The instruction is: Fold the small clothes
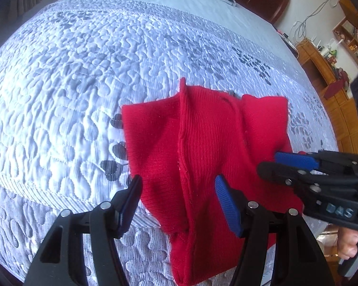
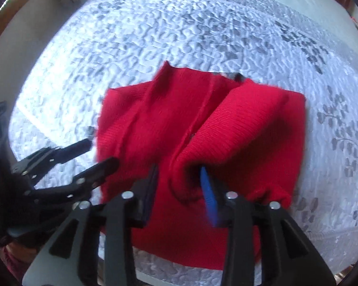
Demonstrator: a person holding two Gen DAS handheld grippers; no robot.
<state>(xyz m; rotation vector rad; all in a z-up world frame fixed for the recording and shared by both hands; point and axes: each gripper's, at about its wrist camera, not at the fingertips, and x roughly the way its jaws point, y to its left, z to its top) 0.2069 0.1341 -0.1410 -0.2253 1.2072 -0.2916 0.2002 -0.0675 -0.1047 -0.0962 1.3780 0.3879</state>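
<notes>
A red knitted garment (image 1: 202,147), partly folded with a raised seam ridge running along its middle and one side lapped over, lies on a bed covered by a pale quilted bedspread (image 1: 71,83) printed with grey leaves. Left tongs (image 1: 179,200), viewed from the left wrist: fingers spread, hovering over the near left portion of the garment, nothing pinched. Right tongs (image 2: 179,190), viewed from the right wrist: fingers parted and straddling the rolled near edge of the lapped-over fold; the blue pad (image 2: 208,197) lies just beside the cloth, and whether it presses cannot be told. Wooden furniture (image 1: 322,71) stands beyond the bed.
</notes>
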